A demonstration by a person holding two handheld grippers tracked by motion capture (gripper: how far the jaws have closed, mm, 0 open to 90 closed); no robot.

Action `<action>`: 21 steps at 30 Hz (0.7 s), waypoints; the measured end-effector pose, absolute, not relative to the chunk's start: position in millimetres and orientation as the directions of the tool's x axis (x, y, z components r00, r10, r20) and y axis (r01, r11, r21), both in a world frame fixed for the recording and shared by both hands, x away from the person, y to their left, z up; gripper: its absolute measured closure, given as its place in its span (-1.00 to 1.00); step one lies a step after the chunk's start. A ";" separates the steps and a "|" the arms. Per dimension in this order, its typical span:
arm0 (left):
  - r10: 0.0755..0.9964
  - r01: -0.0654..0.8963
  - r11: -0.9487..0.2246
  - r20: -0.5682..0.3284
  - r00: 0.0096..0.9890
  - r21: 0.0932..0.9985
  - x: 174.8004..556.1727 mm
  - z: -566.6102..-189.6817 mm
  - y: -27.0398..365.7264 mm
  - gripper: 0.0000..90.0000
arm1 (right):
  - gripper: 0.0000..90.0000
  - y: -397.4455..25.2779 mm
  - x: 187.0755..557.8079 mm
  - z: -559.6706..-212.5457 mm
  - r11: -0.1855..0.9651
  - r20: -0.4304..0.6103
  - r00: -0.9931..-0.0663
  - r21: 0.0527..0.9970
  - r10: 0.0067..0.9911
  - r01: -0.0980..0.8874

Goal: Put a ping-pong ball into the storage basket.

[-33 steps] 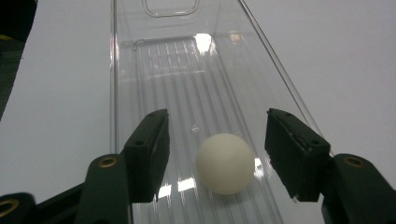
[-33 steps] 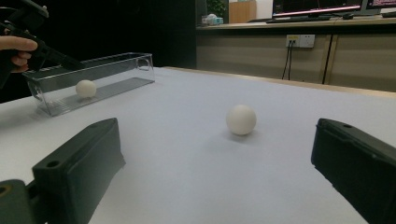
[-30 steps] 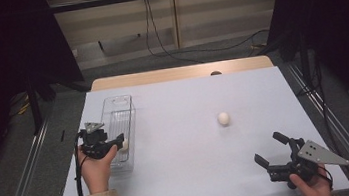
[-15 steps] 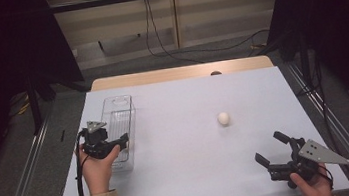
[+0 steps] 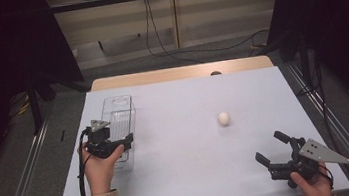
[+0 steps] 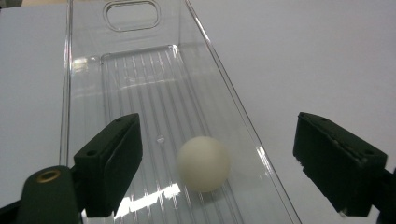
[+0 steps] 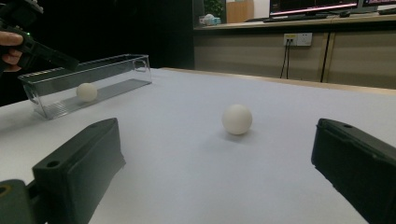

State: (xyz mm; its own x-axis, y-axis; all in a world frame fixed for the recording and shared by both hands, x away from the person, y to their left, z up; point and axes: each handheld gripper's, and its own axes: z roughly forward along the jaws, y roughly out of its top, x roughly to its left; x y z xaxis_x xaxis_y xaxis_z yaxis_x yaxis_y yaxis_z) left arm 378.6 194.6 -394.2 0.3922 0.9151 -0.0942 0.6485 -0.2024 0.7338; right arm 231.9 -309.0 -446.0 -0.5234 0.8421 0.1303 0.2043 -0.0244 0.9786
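1. Here, the left gripper point(image 5: 126, 140) hangs over the near end of a clear plastic bin point(image 5: 119, 110), held in the person's left hand point(image 5: 99, 166). Its jaws are spread wide and grip nothing.
2. In the left gripper view, those jaws frame a white ball point(image 6: 203, 163) lying on the ribbed floor of the bin point(image 6: 140, 74), close to the right-hand wall as that view shows it. One jaw is over the bin, the other is out beyond its wall, over the table point(image 6: 303, 56). Neither touches the ball.
3. The bin lies lengthwise on the left part of the white table point(image 5: 191, 171), with a handle cut-out in its far end wall.
4. The right gripper point(image 5: 273, 148) sits low at the near right corner of the table, held in the right hand point(image 5: 314, 186). Its jaws are likewise wide apart and empty.
5. In the right gripper view, a second white ball point(image 7: 236, 119) rests on the bare table ahead, between the lines of the two jaws and well apart from them.
6. From the high view, this second ball point(image 5: 224, 118) lies right of the table's middle, well apart from the bin.
7. The right gripper view also shows the bin point(image 7: 112, 70) farther off at the left, with the first ball point(image 7: 87, 92) inside it.
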 end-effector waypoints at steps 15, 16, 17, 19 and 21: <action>0.893 0.640 -0.202 -0.129 0.432 0.741 377.0 -387.9 184.0 -0.74 | -0.97 -305.9 232.0 -445.2 -0.010 0.116 -0.533 0.980 0.838 0.199; 0.890 0.642 -0.216 -0.121 0.439 0.736 377.1 -388.0 183.7 -0.75 | -0.97 -305.9 231.9 -445.2 -0.010 0.116 -0.533 0.980 0.838 0.198; 0.888 0.642 -0.217 -0.125 0.443 0.735 377.3 -388.5 182.9 -0.75 | -0.97 -305.9 231.8 -445.2 -0.009 0.115 -0.533 0.980 0.838 0.198; 0.885 0.642 -0.220 -0.126 0.448 0.734 377.6 -388.8 181.0 -0.76 | -0.97 -305.9 231.7 -445.2 -0.008 0.115 -0.533 0.980 0.838 0.198; 0.884 0.641 -0.221 -0.127 0.450 0.735 377.7 -388.3 179.6 -0.76 | -0.97 -306.0 231.7 -445.1 -0.010 0.116 -0.532 0.980 0.839 0.198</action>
